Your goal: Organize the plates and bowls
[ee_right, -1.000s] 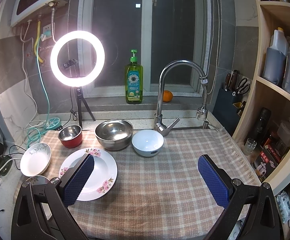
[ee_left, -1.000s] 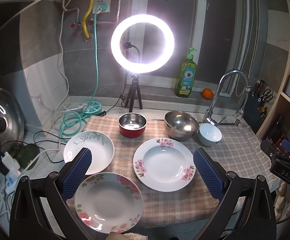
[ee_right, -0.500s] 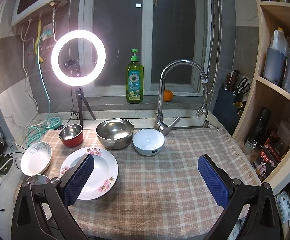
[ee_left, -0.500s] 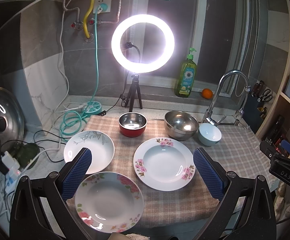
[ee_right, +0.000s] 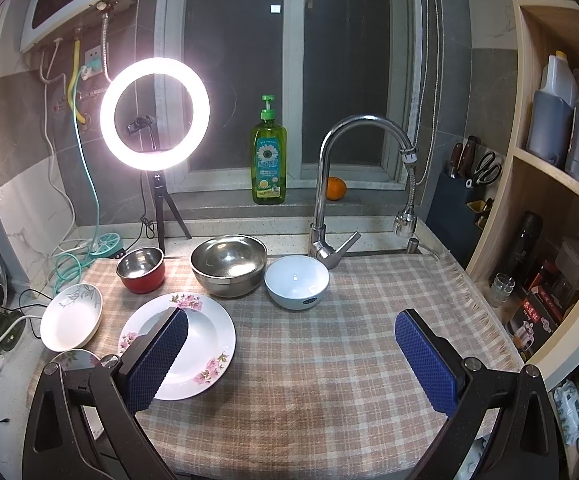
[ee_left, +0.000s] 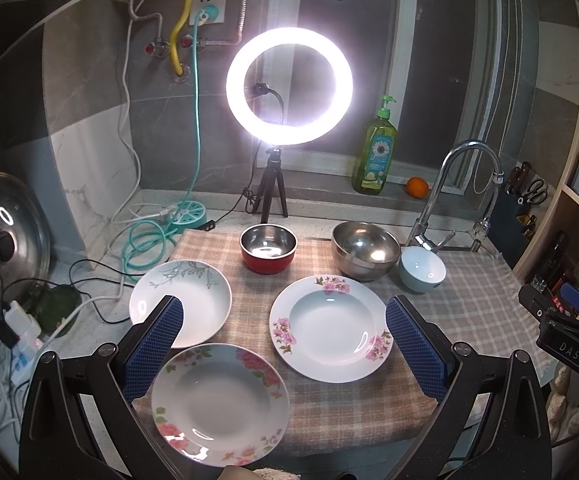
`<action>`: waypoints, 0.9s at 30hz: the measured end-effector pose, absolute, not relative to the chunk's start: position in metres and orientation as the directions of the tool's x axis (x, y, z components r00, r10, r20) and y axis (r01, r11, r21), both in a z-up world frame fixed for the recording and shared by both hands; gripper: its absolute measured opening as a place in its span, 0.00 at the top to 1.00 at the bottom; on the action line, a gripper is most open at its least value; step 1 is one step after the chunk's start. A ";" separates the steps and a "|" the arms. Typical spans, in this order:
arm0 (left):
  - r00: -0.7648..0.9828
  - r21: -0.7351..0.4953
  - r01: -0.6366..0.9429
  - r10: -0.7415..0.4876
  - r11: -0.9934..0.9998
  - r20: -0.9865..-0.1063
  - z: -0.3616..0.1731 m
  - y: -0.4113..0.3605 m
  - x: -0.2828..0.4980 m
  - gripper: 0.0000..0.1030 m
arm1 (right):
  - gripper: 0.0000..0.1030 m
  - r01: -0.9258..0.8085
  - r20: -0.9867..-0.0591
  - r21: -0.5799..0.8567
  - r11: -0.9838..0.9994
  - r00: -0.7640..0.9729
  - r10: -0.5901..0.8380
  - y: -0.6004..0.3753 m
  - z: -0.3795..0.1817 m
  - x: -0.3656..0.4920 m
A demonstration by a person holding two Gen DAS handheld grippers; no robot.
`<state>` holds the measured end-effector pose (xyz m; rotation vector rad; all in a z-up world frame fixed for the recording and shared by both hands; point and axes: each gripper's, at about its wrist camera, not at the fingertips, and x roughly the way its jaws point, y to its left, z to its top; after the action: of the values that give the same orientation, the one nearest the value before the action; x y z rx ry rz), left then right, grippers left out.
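The left gripper [ee_left: 281,344] has its blue pads wide apart and holds nothing. It hangs above the near edge of the checked cloth [ee_left: 329,404]. Between the pads lie two plates. The rose plate [ee_left: 220,402] is at 6 o'clock in the left view, half over the cloth edge. The pink plate [ee_left: 331,328] is at 4 o'clock from centre, just beside the right pad. The leaf plate [ee_left: 187,298] lies at 9 o'clock, partly behind the left pad and near the rose plate; I cannot tell if the two touch.

The right gripper [ee_right: 291,356] is also wide and empty, above bare cloth. Its left pad covers part of the pink plate.

Behind the plates, at 12 o'clock, stands a row of three bowls. The red bowl [ee_left: 268,248] is on the left and apart from the others. The steel bowl [ee_left: 365,250] is in the middle, and the white bowl [ee_left: 422,274] is just beside it on the right, close to the tap [ee_left: 445,200].

Farther back stand a ring light [ee_left: 289,86], a soap bottle [ee_left: 374,152] and an orange [ee_left: 416,187] on the sill.
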<state>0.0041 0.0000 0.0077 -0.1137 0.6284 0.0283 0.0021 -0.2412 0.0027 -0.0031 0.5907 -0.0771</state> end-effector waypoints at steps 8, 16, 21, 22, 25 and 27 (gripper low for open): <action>0.787 -0.105 -0.059 -0.018 0.993 -0.616 -0.005 0.006 0.012 0.02 | 0.01 0.047 -0.595 0.019 0.999 0.803 -0.026 -0.247 -0.010 0.014; 0.760 -0.136 -0.097 -0.015 0.986 -0.649 -0.018 0.020 0.017 0.02 | 0.00 -0.022 -0.634 0.058 0.998 0.771 0.054 -0.248 -0.030 0.027; 0.738 -0.160 -0.122 -0.018 0.979 -0.674 -0.030 0.028 0.018 0.02 | 0.00 -0.065 -0.657 0.079 0.995 0.747 0.101 -0.243 -0.043 0.037; 0.732 -0.162 -0.128 -0.017 0.978 -0.681 -0.033 0.030 0.019 0.02 | 0.00 -0.070 -0.661 0.084 0.994 0.743 0.108 -0.243 -0.045 0.039; 0.716 -0.166 -0.135 -0.019 0.977 -0.698 -0.040 0.033 0.021 0.02 | 0.01 -0.087 -0.681 0.103 0.991 0.720 0.134 -0.241 -0.055 0.046; 0.705 -0.164 -0.135 -0.022 0.977 -0.709 -0.044 0.034 0.024 0.03 | 0.01 -0.090 -0.696 0.121 0.989 0.702 0.149 -0.240 -0.061 0.052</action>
<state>0.0241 0.0337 -0.0444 -0.2102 0.7873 0.0632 0.0522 -0.2404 -0.0613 0.0799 0.7817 0.1334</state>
